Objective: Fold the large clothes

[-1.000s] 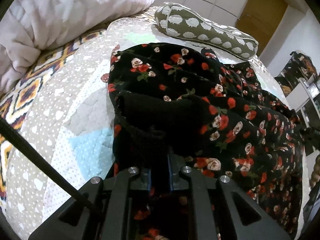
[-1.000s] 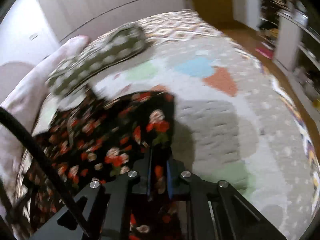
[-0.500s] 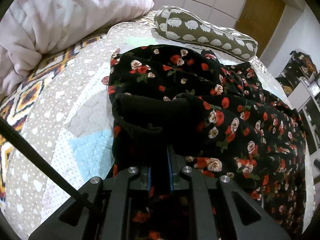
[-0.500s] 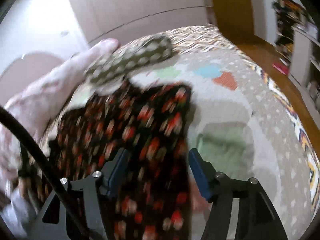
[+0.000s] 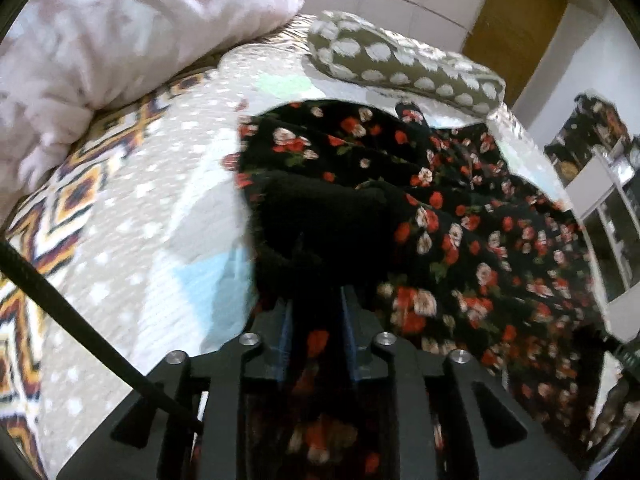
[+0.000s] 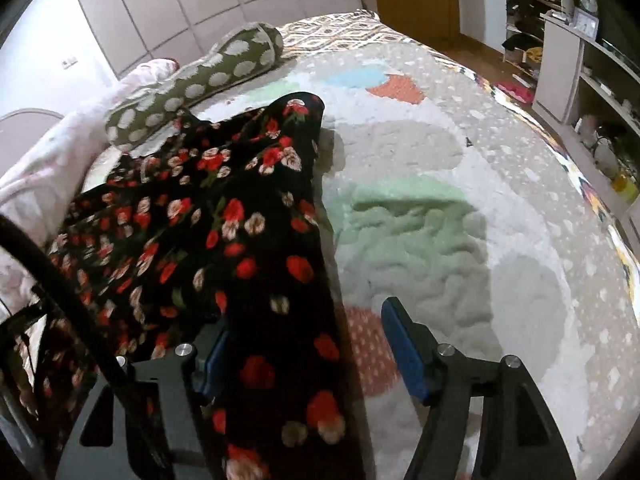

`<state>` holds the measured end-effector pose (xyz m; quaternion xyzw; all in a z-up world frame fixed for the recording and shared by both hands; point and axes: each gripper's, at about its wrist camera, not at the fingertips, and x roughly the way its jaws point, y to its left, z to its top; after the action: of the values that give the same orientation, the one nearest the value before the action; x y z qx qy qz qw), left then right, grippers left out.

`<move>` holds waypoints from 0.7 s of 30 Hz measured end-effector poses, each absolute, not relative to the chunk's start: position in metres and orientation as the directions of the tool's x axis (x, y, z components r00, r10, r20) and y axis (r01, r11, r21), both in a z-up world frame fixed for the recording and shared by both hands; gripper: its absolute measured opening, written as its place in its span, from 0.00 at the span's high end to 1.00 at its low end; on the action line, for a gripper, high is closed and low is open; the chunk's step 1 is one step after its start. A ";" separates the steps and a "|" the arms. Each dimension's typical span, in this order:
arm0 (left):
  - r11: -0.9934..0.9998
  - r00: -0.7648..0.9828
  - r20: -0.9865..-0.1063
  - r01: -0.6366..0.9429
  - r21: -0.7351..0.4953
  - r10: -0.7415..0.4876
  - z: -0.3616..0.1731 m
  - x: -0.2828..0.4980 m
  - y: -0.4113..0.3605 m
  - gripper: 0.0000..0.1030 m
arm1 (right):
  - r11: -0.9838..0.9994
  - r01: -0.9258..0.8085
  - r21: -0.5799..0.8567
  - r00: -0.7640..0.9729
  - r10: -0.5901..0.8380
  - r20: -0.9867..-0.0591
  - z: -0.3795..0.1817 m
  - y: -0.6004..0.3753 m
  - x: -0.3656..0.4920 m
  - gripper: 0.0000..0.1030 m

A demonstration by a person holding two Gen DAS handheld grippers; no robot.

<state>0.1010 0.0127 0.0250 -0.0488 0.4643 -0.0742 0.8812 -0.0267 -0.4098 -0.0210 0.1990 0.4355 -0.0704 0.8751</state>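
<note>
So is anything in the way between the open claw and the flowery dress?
No. The right claw is open right over the dress edge, with nothing visible between them.

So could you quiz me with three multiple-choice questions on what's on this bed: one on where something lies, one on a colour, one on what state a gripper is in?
1. Where does the spotted bolster pillow lie?
A. Beyond the dress, at its far edge
B. On the floor
C. Under the dress

2. What colour is the background of the floral dress?
A. White
B. Black
C. Blue

3. How does the right gripper stand?
A. Clamped tight on the pillow
B. Jaws wide apart, not pinching
C. Out of view

Answers: A, it rests on the quilt past the dress; B, red and cream roses sit on black cloth; B, the blue pads stand far apart.
</note>
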 end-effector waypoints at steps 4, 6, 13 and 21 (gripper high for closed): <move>0.982 0.573 -0.797 0.095 -0.164 -0.189 0.039 0.056 0.038 0.58 | 0.888 0.285 0.361 0.637 0.106 -0.764 -0.009 -0.420 -0.065 0.30; 0.981 0.569 -0.799 0.098 -0.167 -0.193 0.037 0.033 0.050 0.58 | 0.869 0.297 0.397 0.639 0.128 -0.759 -0.009 -0.423 -0.086 0.30; 0.962 0.485 -0.832 0.099 -0.254 -0.270 0.006 -0.026 0.082 0.52 | 0.813 0.308 0.494 0.603 0.235 -0.762 -0.038 -0.426 -0.141 0.44; 0.926 0.455 -0.807 0.145 -0.350 -0.376 -0.008 -0.086 0.089 0.65 | 0.694 0.241 0.678 0.648 0.406 -0.645 -0.055 -0.419 -0.191 0.45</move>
<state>-0.0861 0.0892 -0.0080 -0.1158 0.4985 -0.1543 0.8451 -0.1914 -0.4185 -0.0554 0.3878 0.4167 0.0502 0.8207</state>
